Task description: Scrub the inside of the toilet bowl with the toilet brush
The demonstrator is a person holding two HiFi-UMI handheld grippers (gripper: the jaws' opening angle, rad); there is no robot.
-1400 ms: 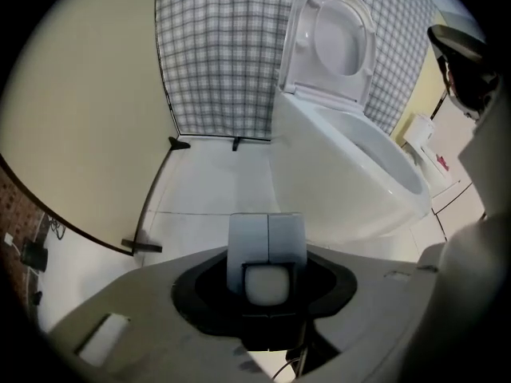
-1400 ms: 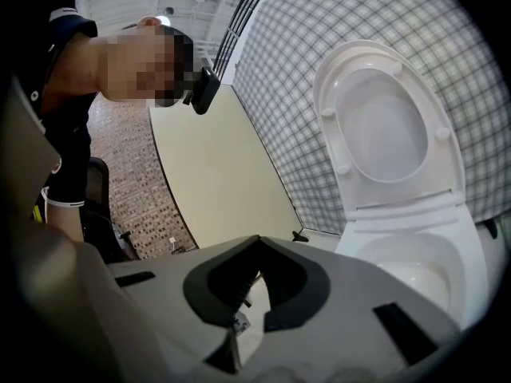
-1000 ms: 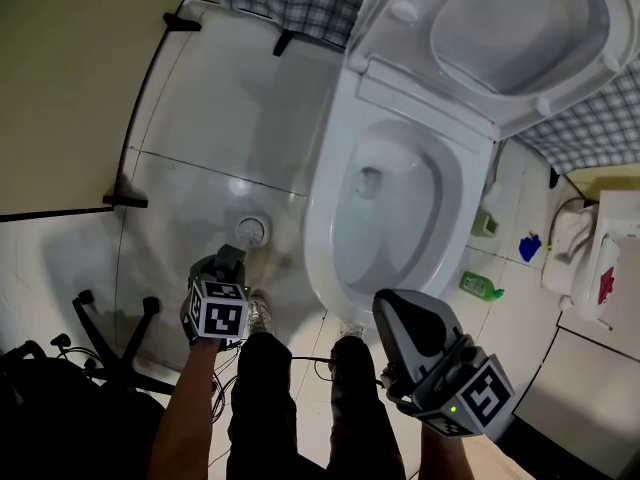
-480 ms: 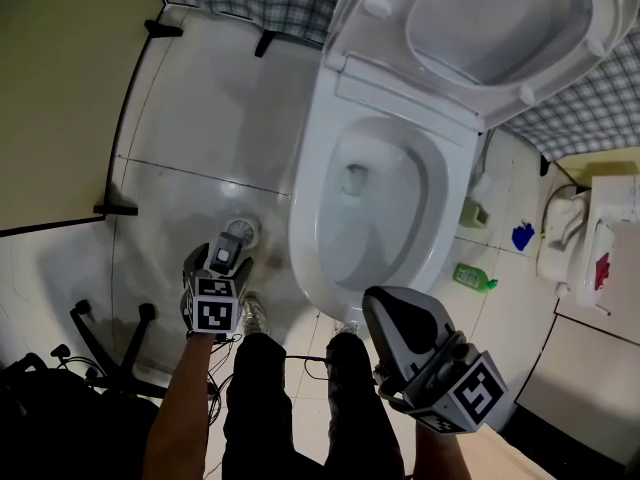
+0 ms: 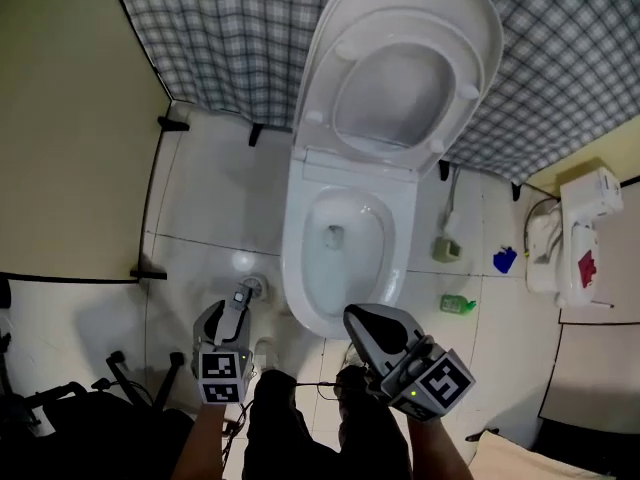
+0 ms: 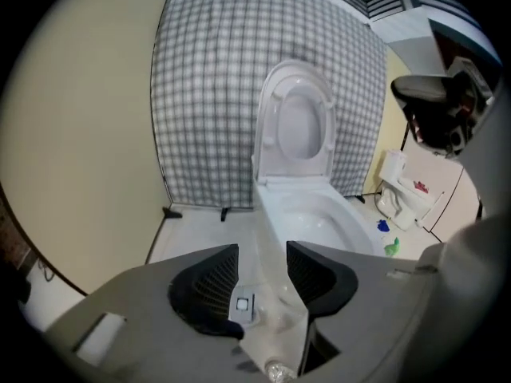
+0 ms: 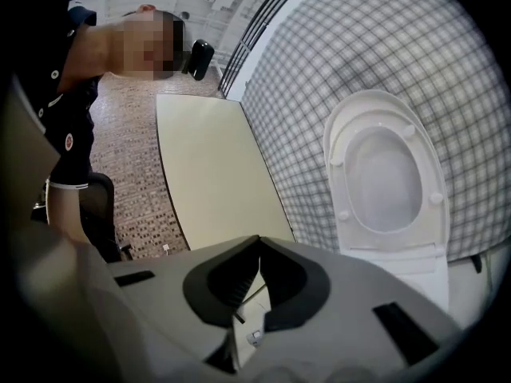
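The right tool [image 5: 352, 316] seems to hide some of the toilet bowl [image 5: 293, 263].

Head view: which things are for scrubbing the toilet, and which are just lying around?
For the job:
toilet bowl
raised lid, already up
(no brush clearly shows)

Just lying about:
green bottle on the floor
small blue thing
floor drain
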